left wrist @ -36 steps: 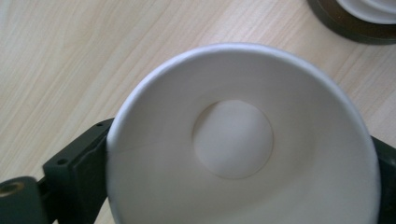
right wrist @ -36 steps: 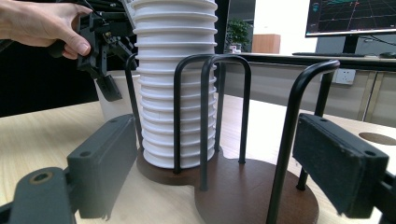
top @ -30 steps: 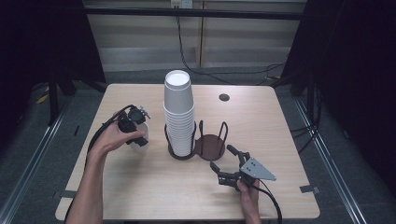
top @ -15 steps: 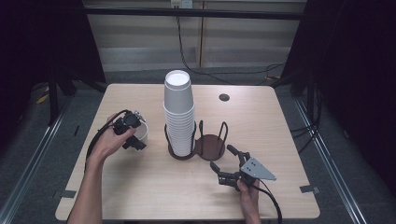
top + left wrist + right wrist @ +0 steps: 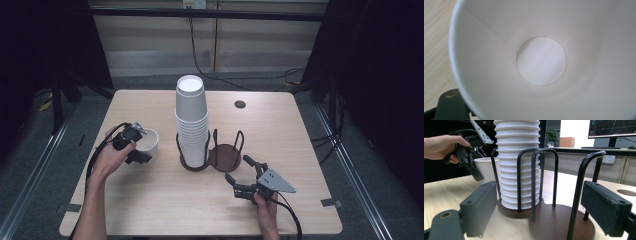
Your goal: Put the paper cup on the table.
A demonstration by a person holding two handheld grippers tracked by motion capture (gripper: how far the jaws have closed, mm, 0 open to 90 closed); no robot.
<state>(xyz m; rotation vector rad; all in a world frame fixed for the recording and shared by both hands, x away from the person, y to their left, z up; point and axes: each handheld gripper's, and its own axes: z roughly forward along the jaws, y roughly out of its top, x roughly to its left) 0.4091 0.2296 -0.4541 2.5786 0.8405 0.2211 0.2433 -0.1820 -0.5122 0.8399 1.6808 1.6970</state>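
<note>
A: Where's my left claw (image 5: 142,150) right now?

B: At about nine o'clock on the counter (image 5: 150,200), and its jaws have just been closing. They are clamped on the near wall of a single white paper cup (image 5: 148,142), one jaw inside the rim and one outside. The left gripper view looks straight down into that cup (image 5: 541,61), to its round white bottom. The cup stands upright on the counter, mouth up.

A: And what sits beside it?

B: At three o'clock from the cup, near the counter's centre, I see a tall stack of white cups (image 5: 192,122) standing upside down in one ring of a dark wire cup holder (image 5: 225,156). The holder's second ring has only bare wood at its base.

A: My right claw (image 5: 244,175)?

B: At five o'clock from the holder, low above the counter, jaws wide apart and gripping nothing. In the right gripper view they frame the holder (image 5: 559,222) and the stack (image 5: 517,170).
</note>
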